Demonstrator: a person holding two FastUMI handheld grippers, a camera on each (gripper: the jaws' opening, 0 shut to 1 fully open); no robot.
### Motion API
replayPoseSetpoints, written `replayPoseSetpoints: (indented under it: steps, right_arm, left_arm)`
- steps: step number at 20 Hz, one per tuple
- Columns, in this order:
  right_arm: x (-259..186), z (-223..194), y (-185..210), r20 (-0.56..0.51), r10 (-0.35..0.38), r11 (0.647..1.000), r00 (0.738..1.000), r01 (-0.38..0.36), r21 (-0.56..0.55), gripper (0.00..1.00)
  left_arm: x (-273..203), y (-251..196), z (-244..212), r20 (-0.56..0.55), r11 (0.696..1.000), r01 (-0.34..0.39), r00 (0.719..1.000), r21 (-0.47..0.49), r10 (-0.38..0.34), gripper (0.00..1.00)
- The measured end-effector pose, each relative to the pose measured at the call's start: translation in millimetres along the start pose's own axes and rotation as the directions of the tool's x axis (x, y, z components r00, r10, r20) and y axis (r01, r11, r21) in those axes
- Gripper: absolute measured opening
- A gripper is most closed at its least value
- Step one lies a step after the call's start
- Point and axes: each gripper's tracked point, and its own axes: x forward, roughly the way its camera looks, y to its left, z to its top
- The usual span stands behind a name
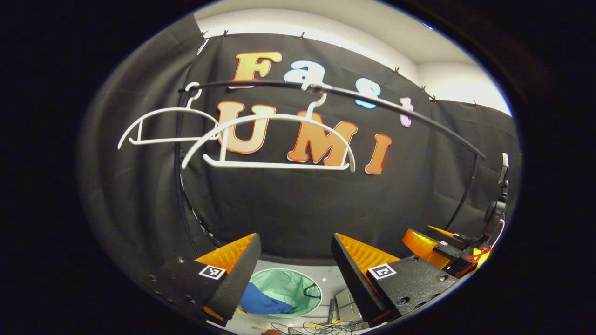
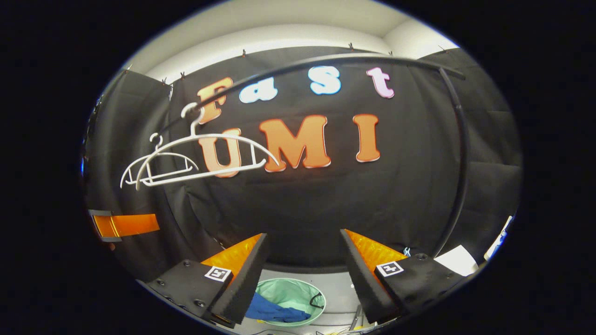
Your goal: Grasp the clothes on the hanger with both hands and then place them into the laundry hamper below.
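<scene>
Both tongs, left [image 1: 295, 272] and right [image 2: 302, 274], gape wide and empty above the hamper [image 1: 305, 284], blue clothes [image 1: 263, 301] lying inside, far below.

Both grippers [image 1: 295, 270] [image 2: 302, 272]: black screwed housings w/ square b/w marker tags.

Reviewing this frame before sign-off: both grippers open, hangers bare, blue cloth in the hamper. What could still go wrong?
1. The blue cloth garment lies against the round pale green mesh hamper's near rim rather than mid-basket; it may sit partly over the edge and slip out.
2. The two white plastic hangers overlap on the black rail; a raised left gripper or right gripper could snag one.
</scene>
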Motion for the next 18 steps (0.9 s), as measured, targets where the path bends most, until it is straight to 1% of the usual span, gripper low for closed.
replayPoseSetpoints:
  steps: [3, 5, 6, 7, 8, 11, 12, 13, 14, 15, 16, 18]
  right_arm:
    - [-28, 22, 3, 0.065, -0.017, 0.999, 0.998, 0.019, -0.028, 0.88]
    - [-40, 24, 5, 0.083, -0.024, 0.998, 0.996, 0.028, -0.047, 0.88]
    - [-44, 24, 5, 0.084, -0.027, 0.998, 0.996, 0.031, -0.048, 0.88]
    - [-47, 23, 6, 0.084, -0.027, 0.999, 0.996, 0.031, -0.045, 0.88]
    - [-50, 23, 8, 0.086, -0.029, 0.999, 0.996, 0.032, -0.037, 0.89]
    - [-60, 18, 13, 0.077, -0.026, 0.999, 0.997, 0.028, -0.022, 0.89]
    - [-62, 17, 13, 0.078, -0.028, 0.999, 0.997, 0.03, -0.022, 0.89]
    - [-64, 18, 13, 0.079, -0.03, 0.999, 0.996, 0.032, -0.021, 0.89]
    - [-67, 19, 14, 0.083, -0.032, 0.999, 0.996, 0.033, -0.02, 0.89]
    - [-69, 18, 14, 0.083, -0.032, 0.999, 0.996, 0.034, -0.02, 0.89]
    - [-71, 18, 13, 0.082, -0.034, 0.999, 0.996, 0.035, -0.019, 0.89]
    - [-73, 16, 12, 0.078, -0.035, 0.999, 0.996, 0.036, -0.011, 0.89]
  left_arm:
    - [-27, 3, 26, 0.071, 1.0, -0.003, 0.997, 0.025, 0.001, 0.95]
    - [-38, 10, 34, 0.094, 0.999, -0.021, 0.995, 0.045, 0.017, 0.93]
    - [-42, 12, 36, 0.1, 0.999, -0.025, 0.995, 0.046, 0.021, 0.95]
    - [-46, 13, 36, 0.106, 0.999, -0.024, 0.994, 0.045, 0.019, 0.93]
    - [-49, 15, 36, 0.11, 0.999, -0.024, 0.994, 0.046, 0.019, 0.95]
    - [-59, 20, 35, 0.115, 0.998, -0.037, 0.993, 0.052, 0.031, 0.93]
    - [-60, 21, 34, 0.114, 0.998, -0.039, 0.993, 0.049, 0.033, 0.95]
    - [-61, 23, 33, 0.115, 0.998, -0.038, 0.993, 0.043, 0.033, 0.95]
    - [-62, 23, 33, 0.116, 0.999, -0.036, 0.993, 0.036, 0.031, 0.93]
    - [-65, 24, 31, 0.116, 0.999, -0.036, 0.993, 0.03, 0.032, 0.93]
    - [-65, 25, 30, 0.114, 0.999, -0.038, 0.993, 0.027, 0.034, 0.95]
    - [-67, 27, 29, 0.113, 0.999, -0.042, 0.993, 0.023, 0.039, 0.95]
